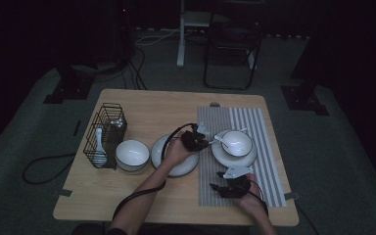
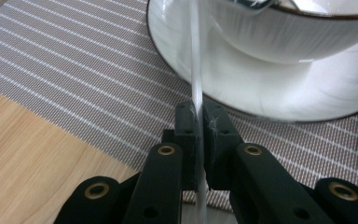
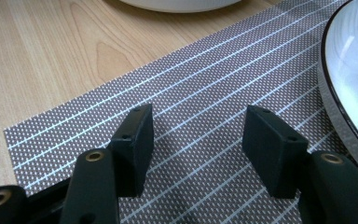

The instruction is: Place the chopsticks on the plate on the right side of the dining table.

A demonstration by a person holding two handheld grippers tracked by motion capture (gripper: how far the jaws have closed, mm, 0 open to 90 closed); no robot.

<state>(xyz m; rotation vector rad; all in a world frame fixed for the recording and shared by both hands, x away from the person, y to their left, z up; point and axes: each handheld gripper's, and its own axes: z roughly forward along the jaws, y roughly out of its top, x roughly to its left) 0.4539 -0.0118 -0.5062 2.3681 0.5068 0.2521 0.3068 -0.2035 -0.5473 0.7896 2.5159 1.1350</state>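
The wooden counter [image 1: 142,105] carries a striped grey placemat [image 1: 267,147] on its right half, and on that mat a white plate [image 1: 225,157] with a dark-rimmed white bowl [image 1: 239,141] standing on it. A second white plate [image 1: 159,149] lies just left of the mat, then a white bowl [image 1: 132,154], then a black wire rack [image 1: 106,128] with a white spoon [image 1: 98,142] standing in it. The spoon in the bowl on the mat [image 1: 220,139] rests with its head inside the bowl and its pale handle sticking out over the rim toward the left. The left hand-held gripper [image 1: 201,138] sits just beside that plate's left edge; in the left gripper view its jaws are pressed together on the thin handle [image 2: 196,70], which runs up between them toward the bowl [image 2: 284,32]. The right hand-held gripper [image 1: 219,185] hovers low over the near part of the mat, just short of the plate; its jaws stand partly apart with nothing between them, only the mat [image 3: 200,116] below
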